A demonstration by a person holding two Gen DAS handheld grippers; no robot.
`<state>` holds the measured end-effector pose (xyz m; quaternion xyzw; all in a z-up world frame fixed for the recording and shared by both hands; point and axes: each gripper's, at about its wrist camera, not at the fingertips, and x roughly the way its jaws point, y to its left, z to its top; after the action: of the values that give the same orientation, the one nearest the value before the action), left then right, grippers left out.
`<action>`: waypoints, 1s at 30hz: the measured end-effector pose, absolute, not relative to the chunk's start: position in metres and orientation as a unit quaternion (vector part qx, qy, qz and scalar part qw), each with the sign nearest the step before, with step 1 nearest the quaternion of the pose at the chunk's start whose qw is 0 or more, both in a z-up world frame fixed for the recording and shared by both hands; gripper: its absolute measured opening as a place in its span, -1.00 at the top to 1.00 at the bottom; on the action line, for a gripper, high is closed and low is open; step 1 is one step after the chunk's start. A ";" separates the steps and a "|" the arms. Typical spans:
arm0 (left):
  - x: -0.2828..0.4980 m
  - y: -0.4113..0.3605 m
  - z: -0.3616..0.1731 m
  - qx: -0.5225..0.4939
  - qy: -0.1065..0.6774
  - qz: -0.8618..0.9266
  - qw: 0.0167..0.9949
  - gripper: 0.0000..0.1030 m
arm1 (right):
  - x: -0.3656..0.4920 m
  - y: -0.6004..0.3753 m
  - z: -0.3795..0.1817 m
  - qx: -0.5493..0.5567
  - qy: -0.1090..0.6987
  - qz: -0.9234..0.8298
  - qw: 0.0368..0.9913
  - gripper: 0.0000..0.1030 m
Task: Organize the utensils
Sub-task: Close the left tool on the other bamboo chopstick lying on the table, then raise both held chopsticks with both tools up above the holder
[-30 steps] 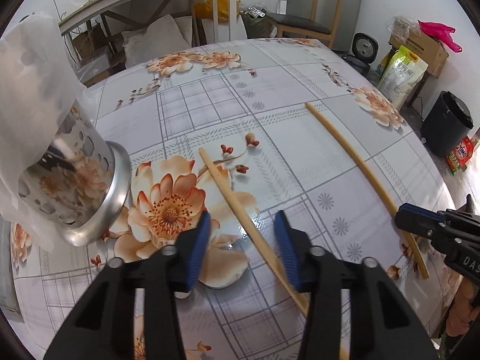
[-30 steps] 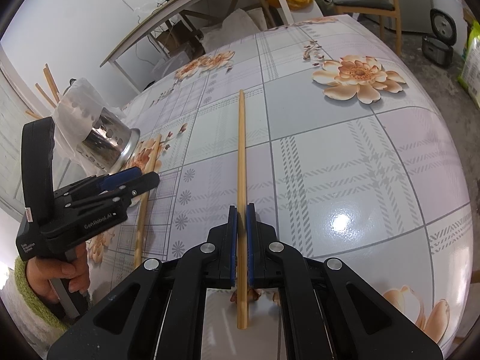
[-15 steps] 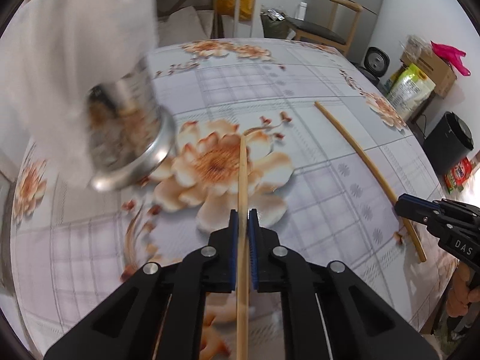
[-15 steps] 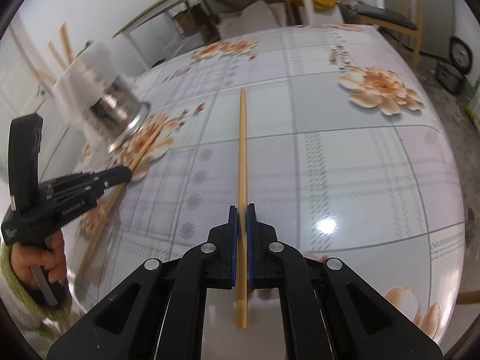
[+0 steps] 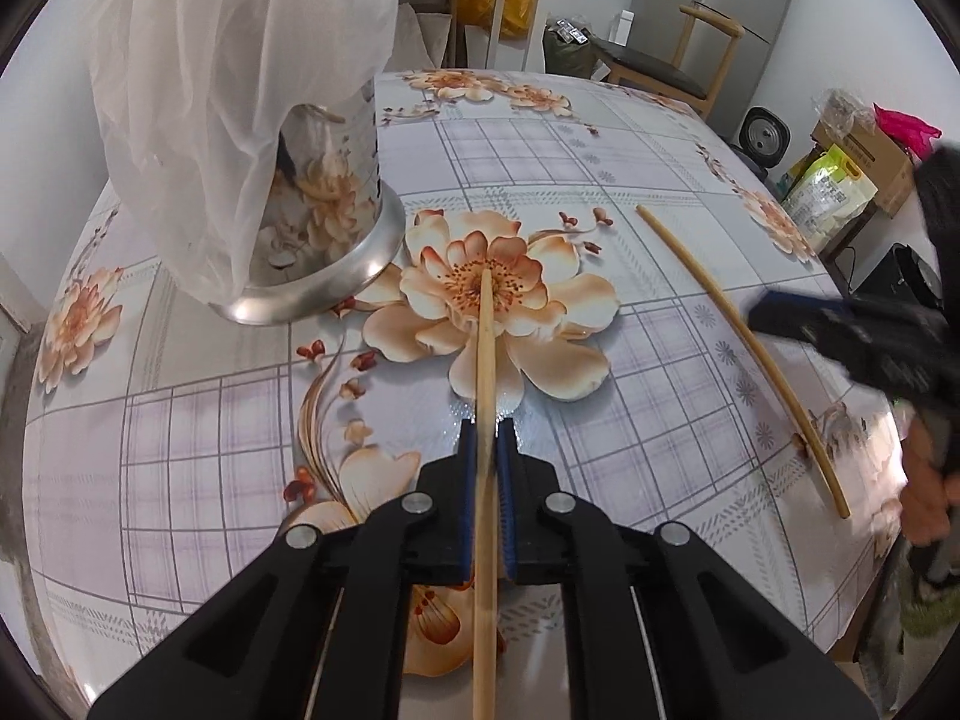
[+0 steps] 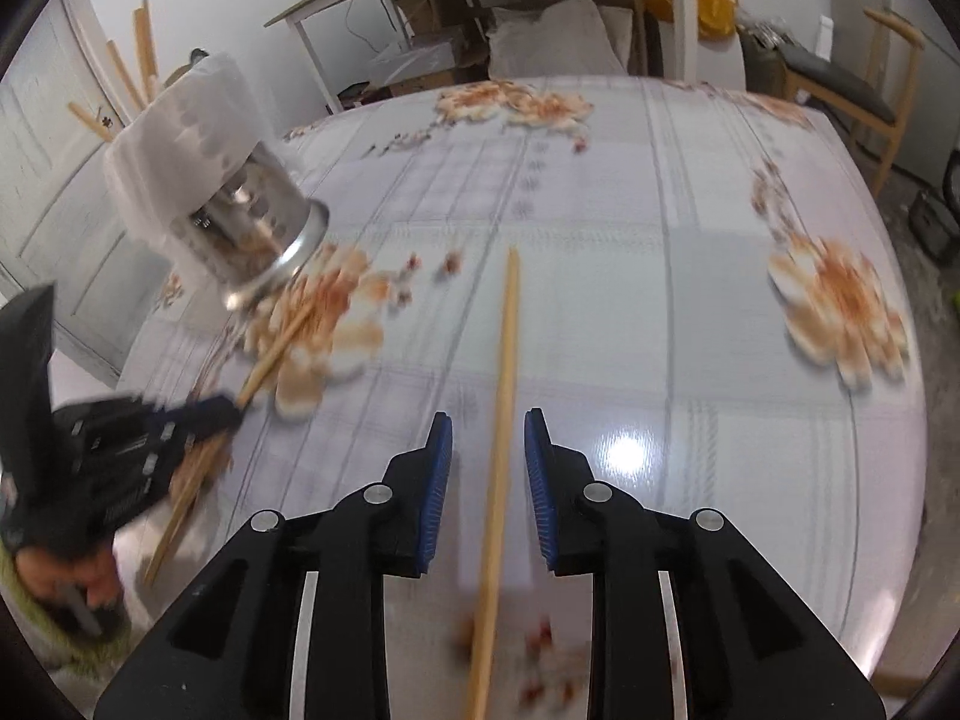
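- The left gripper (image 5: 487, 450) had its blue-padded jaws pressed shut on a bamboo chopstick (image 5: 486, 372), gripping it partway along the shaft so that the tapered tip reached forward over the printed flower; in my judgement that hold leaves a long free end to steer into a container.
- The right gripper (image 6: 489, 468) had its jaws opening, the pads standing clear on both sides of a second chopstick (image 6: 503, 396), which ran between them without being touched; it appeared to lie on the tabletop (image 6: 720, 300).
- Both chopsticks were plain, pale wood-coloured rods, long, slender and matt, narrowing slightly toward one end.
- The metal utensil holder (image 5: 324, 228) stood at the far left of the tabletop, just beyond the held chopstick's tip. It was a shiny steel cylinder with punched holes and a flared rim at its base, its upper part draped in a thin, crinkled, translucent white plastic bag (image 5: 228, 60).
- In the right wrist view, several more chopsticks (image 6: 138, 54) already stuck up out of that holder, which suggests it was the target for the two loose ones.
- The tabletop carried a glossy, smooth covering printed with a grey plaid grid and peach-coloured flowers, slick enough to mirror the ceiling light.
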<state>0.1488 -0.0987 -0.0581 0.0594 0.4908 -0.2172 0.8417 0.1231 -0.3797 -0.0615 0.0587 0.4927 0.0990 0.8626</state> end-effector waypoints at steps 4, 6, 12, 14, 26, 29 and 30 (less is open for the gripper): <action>0.148 -0.095 -0.057 0.054 0.498 -0.218 0.837 0.87 | 0.148 -0.361 -0.073 0.007 0.496 0.083 0.864 0.62; 0.148 -0.093 -0.057 0.052 0.504 -0.221 0.834 0.87 | 0.149 -0.356 -0.073 -0.012 0.492 0.076 0.867 0.81; 0.157 -0.090 -0.048 0.044 0.507 -0.232 0.829 0.67 | 0.136 -0.363 -0.074 0.016 0.497 0.078 0.864 0.91; 0.161 -0.095 -0.047 0.057 0.506 -0.236 0.828 0.56 | 0.131 -0.366 -0.074 0.025 0.499 0.078 0.863 0.91; 0.189 -0.120 -0.055 0.090 0.505 -0.223 0.829 0.56 | 0.139 -0.364 -0.073 0.023 0.509 0.078 0.857 0.89; 0.192 -0.122 -0.056 0.097 0.498 -0.221 0.833 0.56 | 0.143 -0.363 -0.073 0.019 0.508 0.076 0.858 0.89; 0.192 -0.122 -0.056 0.099 0.496 -0.220 0.834 0.56 | 0.145 -0.362 -0.073 0.016 0.507 0.074 0.859 0.89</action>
<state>0.1922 -0.1221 -0.0560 0.0992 0.4962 -0.2201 0.8340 0.1447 -0.3617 -0.0730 0.0157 0.5069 0.0743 0.8587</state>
